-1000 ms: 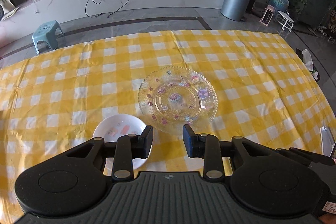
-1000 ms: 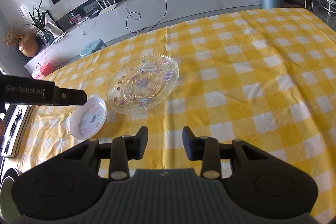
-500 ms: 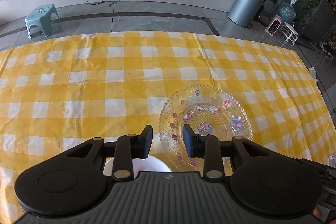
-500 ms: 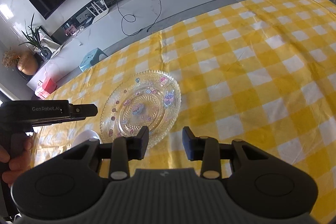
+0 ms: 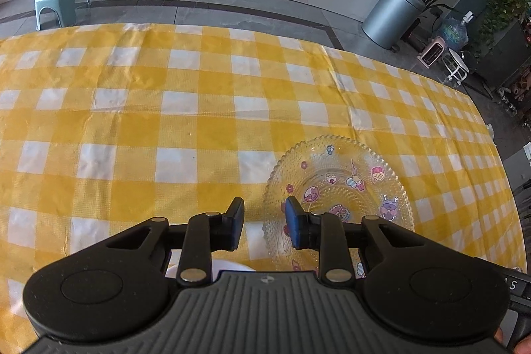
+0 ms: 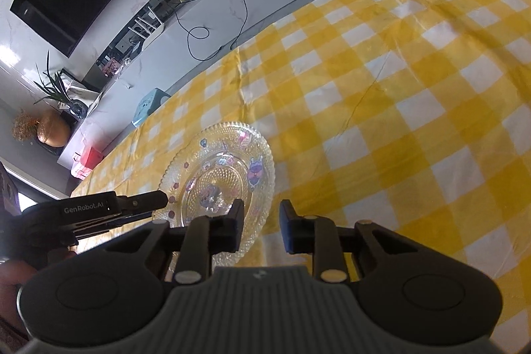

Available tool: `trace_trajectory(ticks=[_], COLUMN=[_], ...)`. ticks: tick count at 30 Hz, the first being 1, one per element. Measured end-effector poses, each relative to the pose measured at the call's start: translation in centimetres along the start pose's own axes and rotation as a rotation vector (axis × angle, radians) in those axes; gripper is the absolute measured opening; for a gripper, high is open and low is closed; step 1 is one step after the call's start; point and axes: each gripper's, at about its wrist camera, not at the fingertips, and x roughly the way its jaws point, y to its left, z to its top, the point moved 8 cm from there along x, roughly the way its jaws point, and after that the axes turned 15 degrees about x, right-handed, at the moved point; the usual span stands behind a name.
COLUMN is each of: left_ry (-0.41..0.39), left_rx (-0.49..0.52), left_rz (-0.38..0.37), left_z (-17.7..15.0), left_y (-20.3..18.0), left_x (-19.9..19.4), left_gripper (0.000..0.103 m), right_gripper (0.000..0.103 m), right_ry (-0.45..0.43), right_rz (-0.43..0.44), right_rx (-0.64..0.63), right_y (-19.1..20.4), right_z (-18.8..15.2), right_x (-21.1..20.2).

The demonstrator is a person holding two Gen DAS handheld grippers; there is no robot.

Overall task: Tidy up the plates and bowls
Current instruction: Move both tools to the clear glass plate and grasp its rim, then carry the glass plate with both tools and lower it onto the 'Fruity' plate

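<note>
Glass plate (image 5: 338, 194): flat on the yellow checked tablecloth (image 5: 166, 108), toward its right edge.
Left gripper (image 5: 263, 226): jaws closing, apart across the plate's left rim, not pressing.
Right gripper (image 6: 261, 229): jaws closing, straddling the plate's right rim, not clamped.
Small white dish (image 5: 229, 264): mostly hidden under the left gripper.

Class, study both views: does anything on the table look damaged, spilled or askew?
Nothing stands out. The glass plate lies flat and whole on the checked tablecloth, which shows only light creases. Nothing is spilled.
</note>
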Motion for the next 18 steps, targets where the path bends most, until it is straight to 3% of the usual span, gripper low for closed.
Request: trace_trajectory(ticks=[9,11,18], left_ry=[-0.027,-0.030,-0.016], left_rx=[-0.042,-0.043,-0.077], left_rz=[-0.039,-0.049,-0.047], left_z=[0.17,0.13,-0.17], left_y=[0.17,0.03,-0.30], left_x=[0.68,0.83,0.70], left_gripper=[0.019,0.016,0.014], right_gripper=[0.014,0.006,0.006], right_ry=[0.036,0.034,0.024], right_rz=[0.060,0.058,0.025], right_rx=[0.093,0.106,0.075], right_y=[-0.70,-0.90,-0.77], right_z=[-0.07,-0.06,-0.17], right_x=[1.00,1.04,0.66])
